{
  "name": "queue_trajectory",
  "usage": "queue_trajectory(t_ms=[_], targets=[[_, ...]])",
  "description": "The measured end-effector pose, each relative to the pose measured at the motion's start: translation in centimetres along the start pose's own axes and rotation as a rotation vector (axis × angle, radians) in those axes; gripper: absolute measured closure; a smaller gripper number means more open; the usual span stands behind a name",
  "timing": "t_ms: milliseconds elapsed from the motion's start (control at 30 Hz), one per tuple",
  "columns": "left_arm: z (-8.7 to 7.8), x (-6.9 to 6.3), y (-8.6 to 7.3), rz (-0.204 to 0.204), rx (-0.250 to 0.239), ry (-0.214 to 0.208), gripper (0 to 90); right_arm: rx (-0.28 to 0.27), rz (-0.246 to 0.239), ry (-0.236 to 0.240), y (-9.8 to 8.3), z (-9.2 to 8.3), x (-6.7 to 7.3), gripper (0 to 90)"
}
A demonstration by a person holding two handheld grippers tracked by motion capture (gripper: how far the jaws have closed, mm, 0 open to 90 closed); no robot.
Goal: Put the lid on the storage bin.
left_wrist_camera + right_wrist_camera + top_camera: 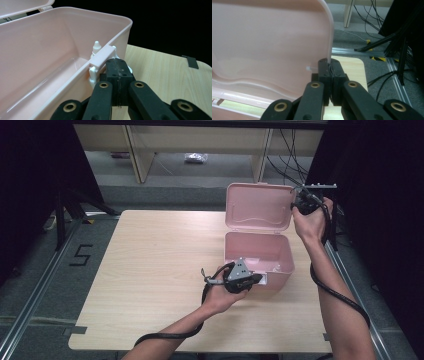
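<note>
Left gripper (257,279) clenched on pink box's (285,255) white latch (93,72), steadying it on bench (150,270) | right gripper (299,200) pinching lid (257,207) edge (holding it upright, likely)

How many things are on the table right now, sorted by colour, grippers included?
Pink: 1, the open box with its lid raised, empty as far as its inside shows
White: 1, the latch on the box's front wall
Black: 2, the left gripper shut at that latch, and the right gripper shut on the lid's edge
Total: 4
</note>
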State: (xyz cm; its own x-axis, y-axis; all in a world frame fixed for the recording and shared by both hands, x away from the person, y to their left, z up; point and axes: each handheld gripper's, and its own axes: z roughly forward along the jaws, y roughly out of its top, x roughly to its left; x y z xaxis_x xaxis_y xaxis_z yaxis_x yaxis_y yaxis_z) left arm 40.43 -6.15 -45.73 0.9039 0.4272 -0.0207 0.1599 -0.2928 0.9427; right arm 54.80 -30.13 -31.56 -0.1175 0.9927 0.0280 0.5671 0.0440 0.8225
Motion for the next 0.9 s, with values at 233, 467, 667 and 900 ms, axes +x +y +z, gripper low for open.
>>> queue_trajectory(t_ms=[233,467,667,900], targets=[[0.0,0.0,0.0,-0.001,0.0,0.0,90.0,-0.015,-0.033,-0.004,-0.3,-0.5,0.0,89.8],[0.1,0.1,0.0,-0.005,-0.008,-0.005,90.0,-0.018,-0.025,-0.006,-0.7,-1.0,0.2,89.7],[0.1,0.0,0.1,-0.005,0.001,0.001,90.0,-0.035,-0.044,-0.006,-1.1,-1.3,0.2,89.6],[0.1,0.0,0.1,-0.005,0.001,0.001,90.0,-0.04,-0.068,-0.005,-1.4,-1.8,0.1,89.6]])
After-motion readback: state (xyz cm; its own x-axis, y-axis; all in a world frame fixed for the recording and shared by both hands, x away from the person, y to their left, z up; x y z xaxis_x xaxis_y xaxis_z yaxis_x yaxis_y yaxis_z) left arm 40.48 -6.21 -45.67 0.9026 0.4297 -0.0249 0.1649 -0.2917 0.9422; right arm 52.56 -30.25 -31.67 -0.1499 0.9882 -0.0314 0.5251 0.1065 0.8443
